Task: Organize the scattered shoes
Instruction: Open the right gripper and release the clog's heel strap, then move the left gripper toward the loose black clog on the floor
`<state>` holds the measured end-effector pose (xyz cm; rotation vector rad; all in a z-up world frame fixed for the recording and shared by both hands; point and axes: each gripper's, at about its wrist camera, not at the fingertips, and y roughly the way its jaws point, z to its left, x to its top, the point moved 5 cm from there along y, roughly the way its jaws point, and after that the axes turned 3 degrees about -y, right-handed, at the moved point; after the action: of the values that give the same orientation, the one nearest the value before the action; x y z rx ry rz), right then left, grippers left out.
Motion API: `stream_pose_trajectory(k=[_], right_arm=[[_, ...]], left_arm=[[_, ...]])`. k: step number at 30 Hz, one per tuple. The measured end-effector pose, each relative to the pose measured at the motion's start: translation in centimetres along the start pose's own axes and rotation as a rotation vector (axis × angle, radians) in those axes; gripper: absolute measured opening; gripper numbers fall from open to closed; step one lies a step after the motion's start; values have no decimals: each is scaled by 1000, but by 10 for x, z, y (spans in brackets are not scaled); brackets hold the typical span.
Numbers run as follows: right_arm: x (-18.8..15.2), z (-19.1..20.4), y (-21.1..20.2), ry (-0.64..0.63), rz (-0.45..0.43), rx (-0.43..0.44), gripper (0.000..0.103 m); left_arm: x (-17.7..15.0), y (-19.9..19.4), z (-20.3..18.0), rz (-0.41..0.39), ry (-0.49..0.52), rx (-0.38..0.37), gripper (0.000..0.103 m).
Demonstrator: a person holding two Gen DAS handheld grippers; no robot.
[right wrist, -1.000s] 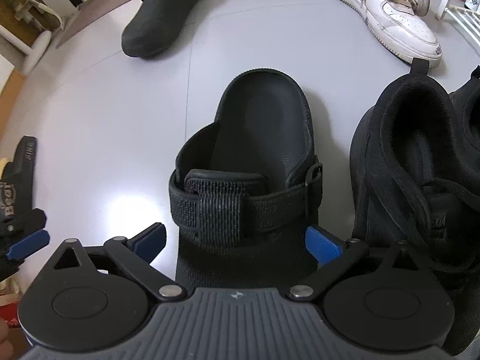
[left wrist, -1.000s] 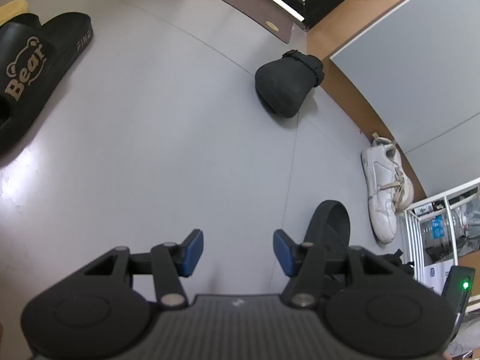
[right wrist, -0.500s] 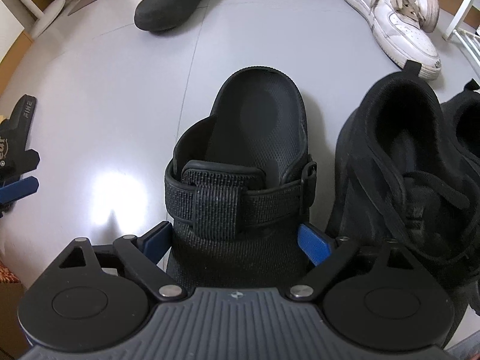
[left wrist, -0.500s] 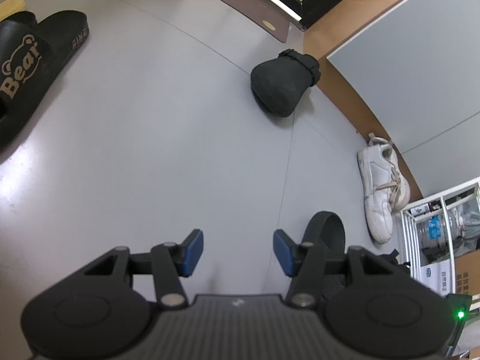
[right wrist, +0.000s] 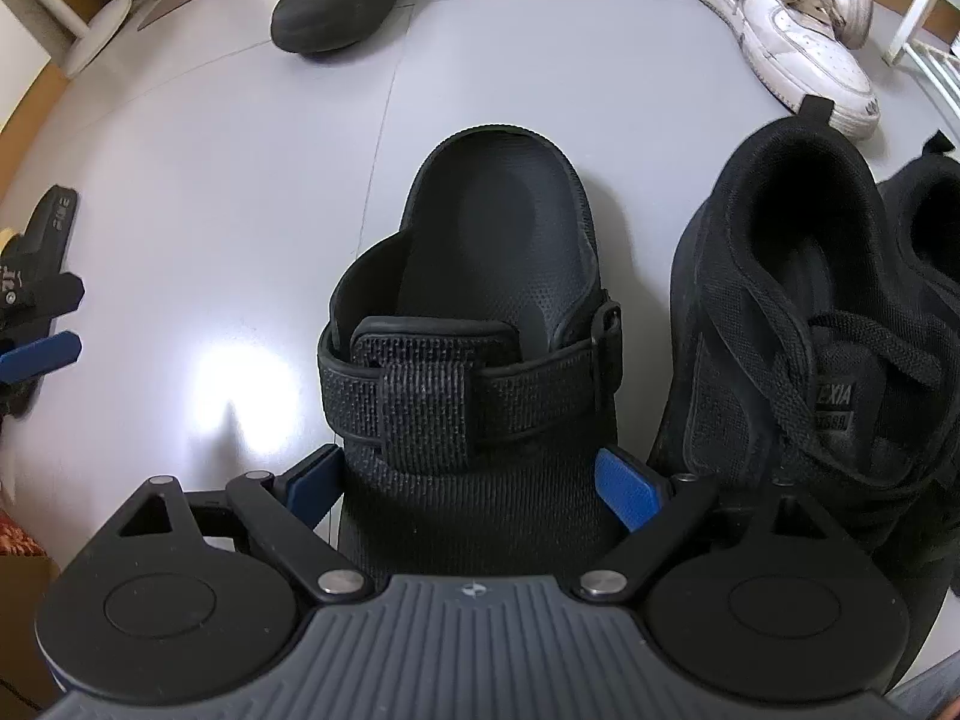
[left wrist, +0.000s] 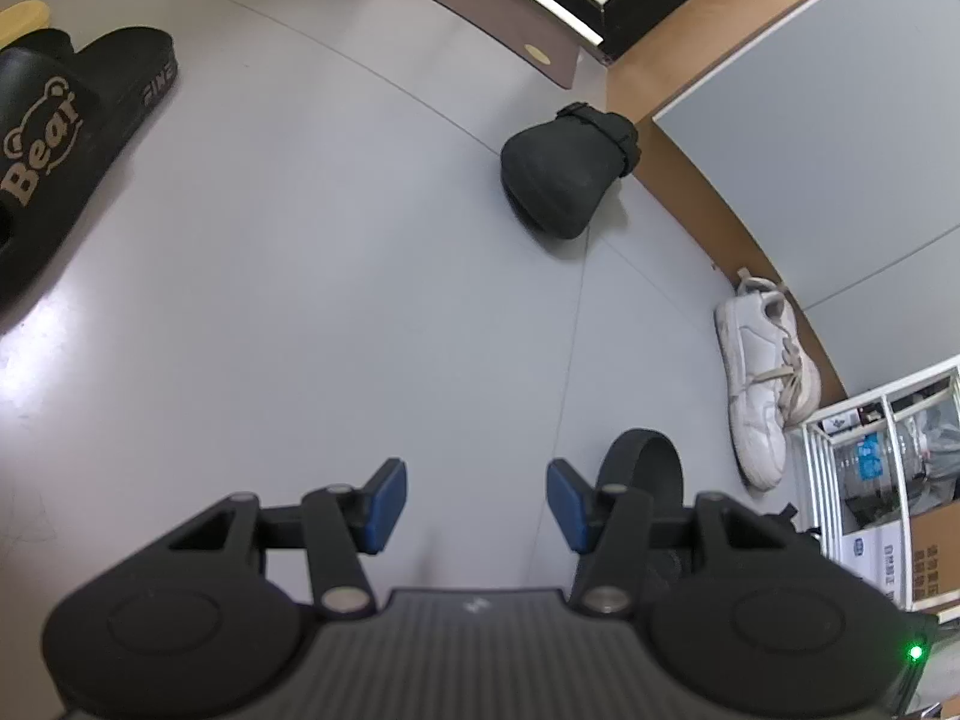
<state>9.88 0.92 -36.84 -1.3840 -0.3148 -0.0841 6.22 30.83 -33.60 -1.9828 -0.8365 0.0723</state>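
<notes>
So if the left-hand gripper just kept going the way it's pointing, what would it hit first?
Most likely only the bare grey floor. Nothing lies between the left gripper's open blue-padded fingers. The black strapped clog sits off to one side, probably clear of it, though depth is hard to judge.

Left claw (left wrist: pixel 477 507) matte black, blue fingertip pads (left wrist: pixel 384 504), ribbed grey housing, silver screws, green light; right claw (right wrist: pixel 474 489) alike.
</notes>
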Motion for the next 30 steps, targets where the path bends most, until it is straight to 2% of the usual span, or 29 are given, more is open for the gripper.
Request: stream_pose_trajectory(k=[9, 16, 23, 30], right_arm=[[2, -1, 4, 16, 11, -6, 94], [8, -2, 5, 73, 48, 4, 96], [13, -10, -20, 104, 43, 35, 96], [29, -31, -62, 92, -21, 33, 96]], left_arm=[[0, 1, -4, 3, 2, -2, 54], [1, 8, -15, 9, 7, -29, 59], [2, 9, -15, 2, -17, -39, 59], [1, 9, -18, -5, -23, -48, 59]])
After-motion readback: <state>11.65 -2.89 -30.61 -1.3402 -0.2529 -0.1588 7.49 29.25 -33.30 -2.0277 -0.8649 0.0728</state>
